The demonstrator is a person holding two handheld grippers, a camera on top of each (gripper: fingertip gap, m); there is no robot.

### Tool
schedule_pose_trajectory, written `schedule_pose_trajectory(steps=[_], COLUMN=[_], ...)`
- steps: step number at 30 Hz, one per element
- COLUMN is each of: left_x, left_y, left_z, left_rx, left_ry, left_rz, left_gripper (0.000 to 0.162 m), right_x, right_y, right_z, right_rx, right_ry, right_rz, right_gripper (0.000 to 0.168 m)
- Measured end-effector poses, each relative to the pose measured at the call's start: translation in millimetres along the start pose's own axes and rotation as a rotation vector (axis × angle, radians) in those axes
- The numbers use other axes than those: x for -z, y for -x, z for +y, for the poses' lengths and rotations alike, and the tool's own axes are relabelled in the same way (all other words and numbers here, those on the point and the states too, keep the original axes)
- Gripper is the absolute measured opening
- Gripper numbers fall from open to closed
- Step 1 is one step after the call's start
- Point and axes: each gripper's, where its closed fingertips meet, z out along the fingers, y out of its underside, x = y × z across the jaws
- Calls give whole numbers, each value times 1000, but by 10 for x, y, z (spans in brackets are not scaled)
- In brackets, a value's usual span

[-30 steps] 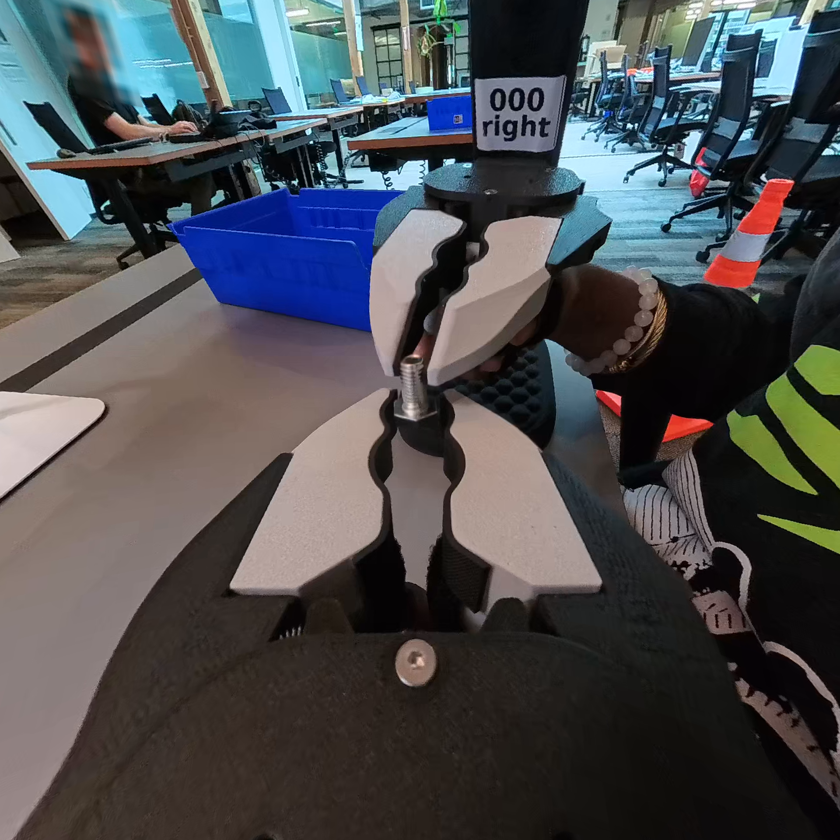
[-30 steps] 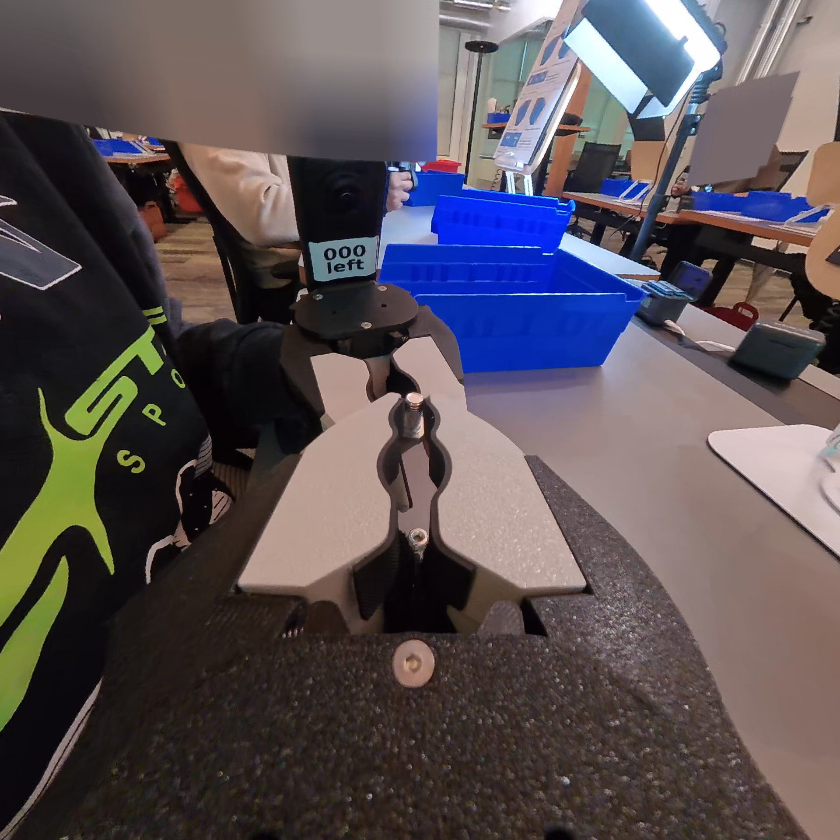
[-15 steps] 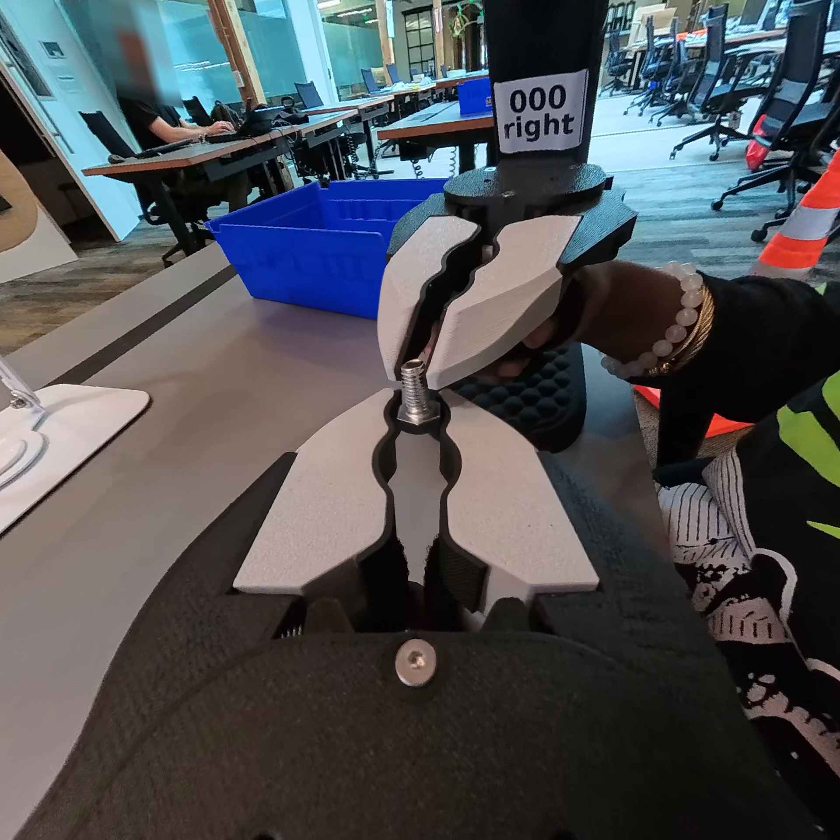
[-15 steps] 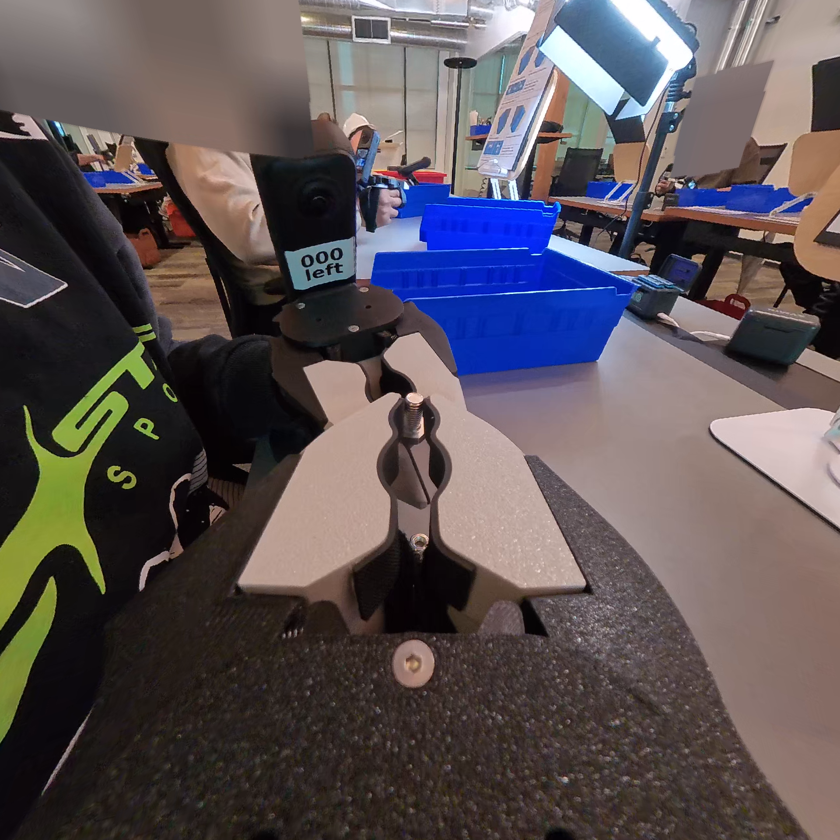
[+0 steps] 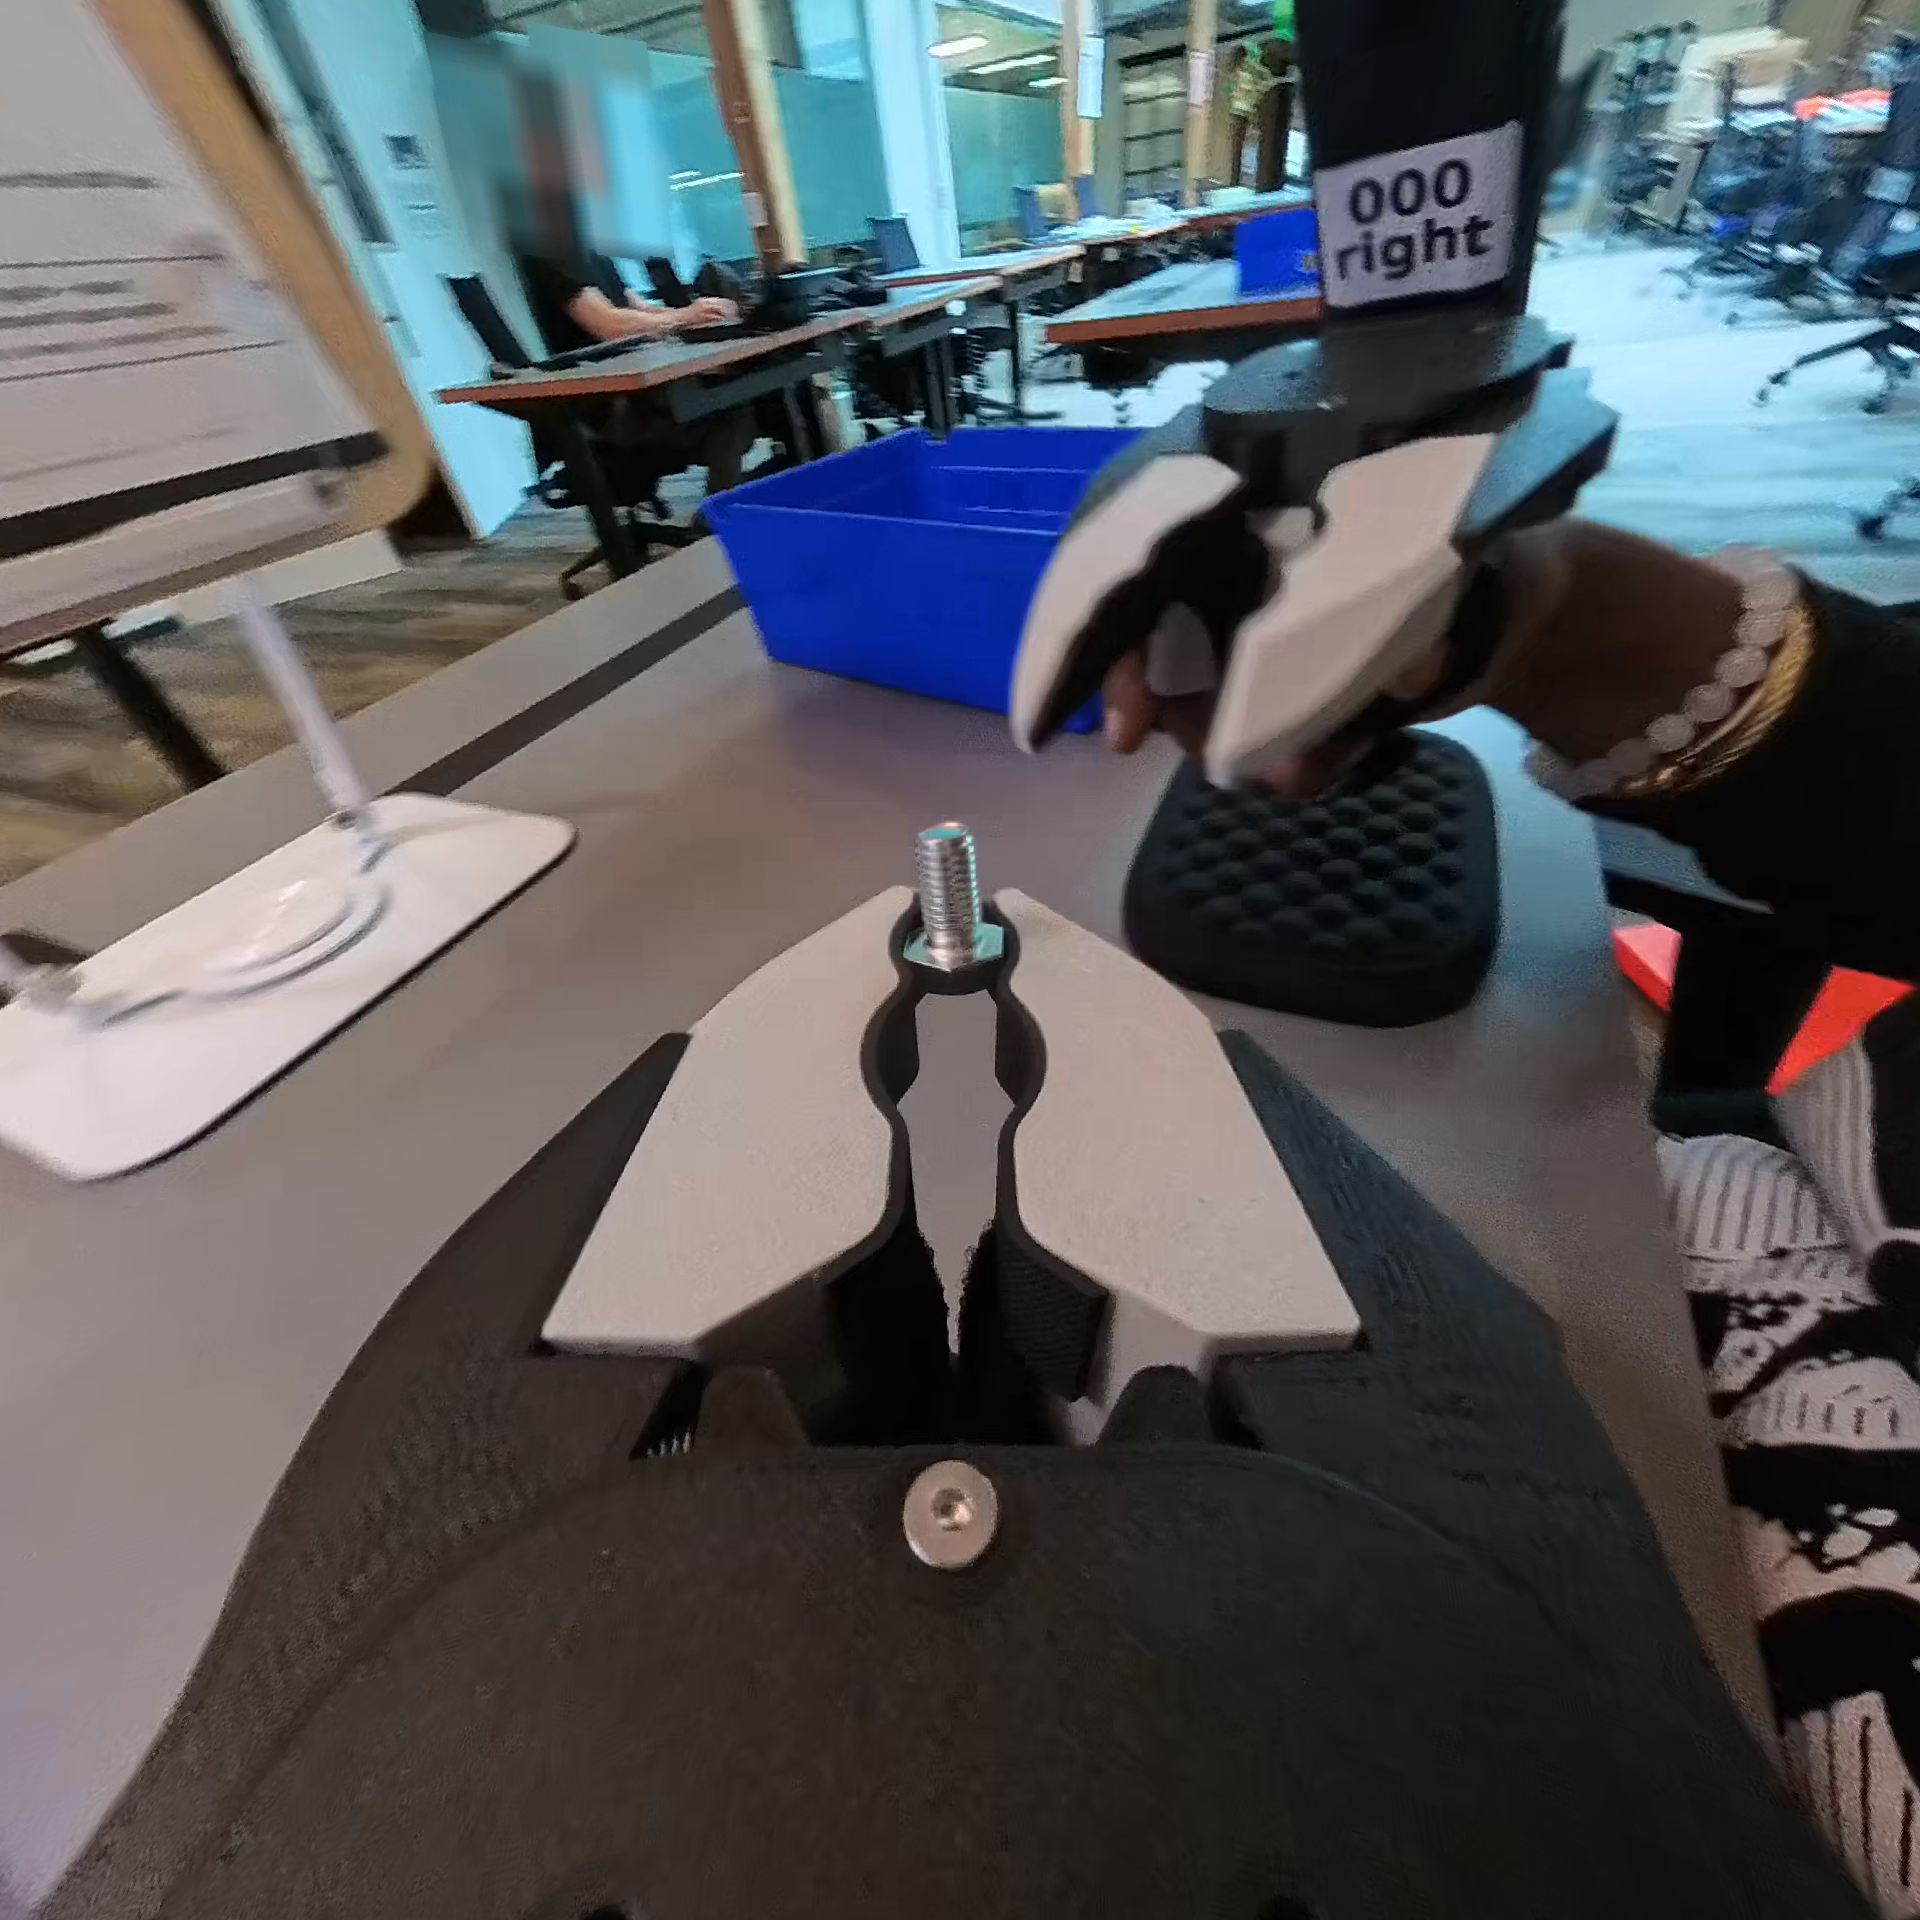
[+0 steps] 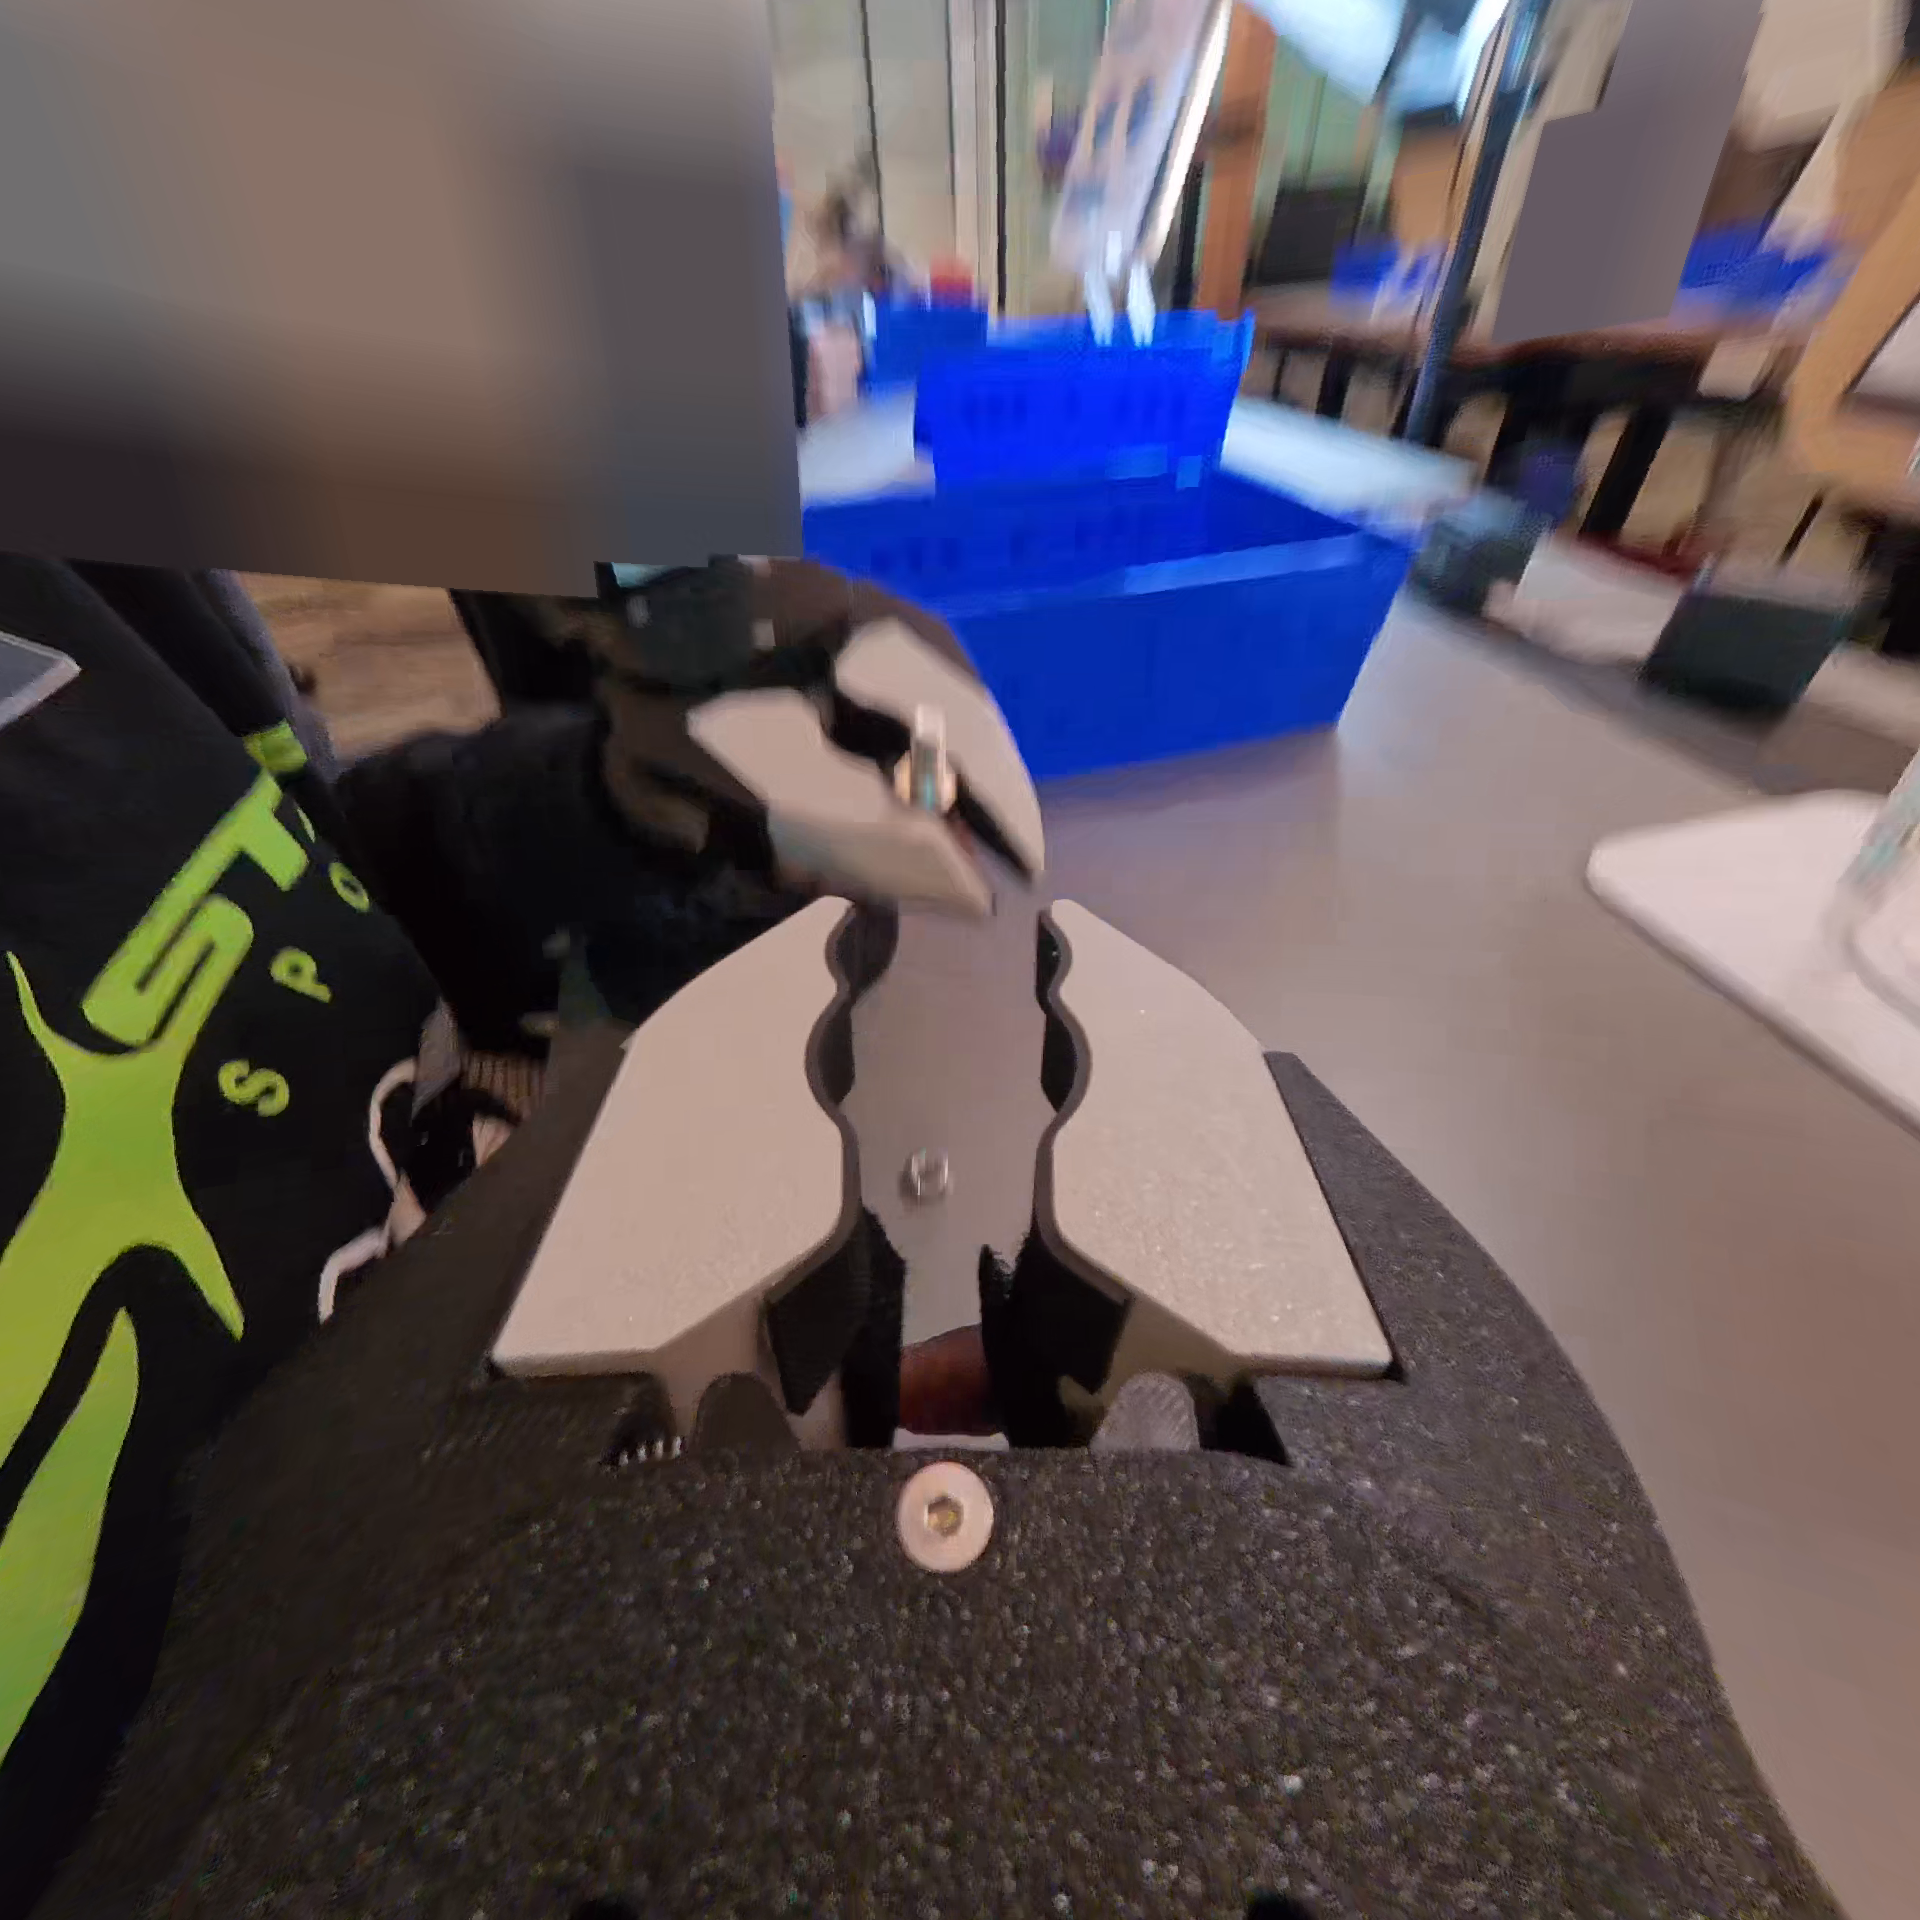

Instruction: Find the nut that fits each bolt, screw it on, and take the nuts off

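Note:
My left gripper (image 5: 951, 935) is shut on a silver bolt (image 5: 945, 883) at its fingertips. It grips a hex part at the foot of the thread, and I cannot tell whether that is a nut or the bolt's head. The bare threaded end points up. My right gripper (image 5: 1127, 732) hangs open up and to the right, apart from the bolt. In the blurred right wrist view my right gripper (image 6: 951, 914) is open and empty, with the left gripper and bolt (image 6: 923, 764) just beyond its tips. A small silver hex piece (image 6: 925, 1179) shows between the right fingers.
A blue bin (image 5: 914, 582) stands behind on the grey table (image 5: 644, 935). A white stand base (image 5: 260, 966) is at the left and a black honeycomb pad (image 5: 1309, 894) at the right. The bin (image 6: 1143, 665) and white base (image 6: 1766, 914) also show in the right wrist view.
My right gripper was shut on the top of the bolt; it has let go, opened and drawn back. The left gripper still holds the bolt and has swung to the left.

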Motion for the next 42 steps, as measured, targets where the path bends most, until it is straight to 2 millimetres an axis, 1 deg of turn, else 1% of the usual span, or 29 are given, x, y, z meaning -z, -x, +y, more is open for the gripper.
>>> schedule_pose_trajectory(steps=[2, 3, 5, 7, 9, 11, 14, 18, 20, 23, 25, 26, 27, 29, 32, 34, 35, 36, 38, 39, 42], left_x=[119, 159, 198, 190, 176, 175, 177, 186, 184, 182, 176, 171, 161, 129, 77, 62, 57, 56, 48, 51, 67], left_y=[175, 233, 285, 275, 262, 255, 255, 266, 263, 257, 244, 232, 200, 74, -251, -518, -629, -726, -854, -900, -954], left_z=[51, 79, 116, 137, 163, 175, 177, 170, 172, 175, 178, 174, 164, 123, 31, -22, -32, -26, 1, 7, -28], left_rx=[38, 47, 51, 65, 71, 61, 65, 72, 73, 69, 70, 70, 72, 84, 77, 85, 87, 76, 40, 30, 34], left_ry=[-8, -9, -10, -14, -10, -4, -8, -17, -17, -16, -16, -17, -22, -40, -76, -99, -99, -91, -72, -69, -99], left_rz=[-59, -81, -110, -108, -103, -103, -99, -101, -98, -95, -86, -76, -54, 29, 218, 370, 431, 484, 549, 576, 615], left_gripper=[10, 10, 10, 10, 10, 10, 10, 10, 10, 10, 10, 10, 10, 10, 10, 10, 10, 10, 10, 10, 10], right_x=[-52, -89, -213, -342, -430, -491, -559, -565, -579, -573, -538, -503, -453, -307, -36, 101, 144, 165, 144, 115, 15], right_y=[-74, -77, -22, 52, 72, 69, 88, 84, 88, 73, 49, 51, 57, 83, 184, 324, 413, 493, 593, 632, 710], right_z=[357, 521, 738, 912, 1066, 1138, 1142, 1190, 1191, 1188, 1136, 1069, 971, 694, 190, -108, -217, -286, -312, -291, -194], right_rx=[-52, -56, -23, 18, 60, 92, 101, 117, 122, 133, 145, 145, 151, 180, 269, 341, 374, 407, 472, 495, 529], right_ry=[252, 356, 474, 553, 627, 664, 669, 703, 692, 682, 659, 635, 604, 527, 415, 352, 330, 323, 355, 377, 432], right_rz=[-16, -30, -72, -118, -136, -137, -140, -126, -123, -118, -117, -128, -143, -188, -297, -405, -471, -531, -621, -662, -751], right_gripper=[51, 53, 48, 41, 36, 32, 26, 20, 15, 15, 15, 15, 15, 15, 15, 15, 15, 15, 15, 15, 15])
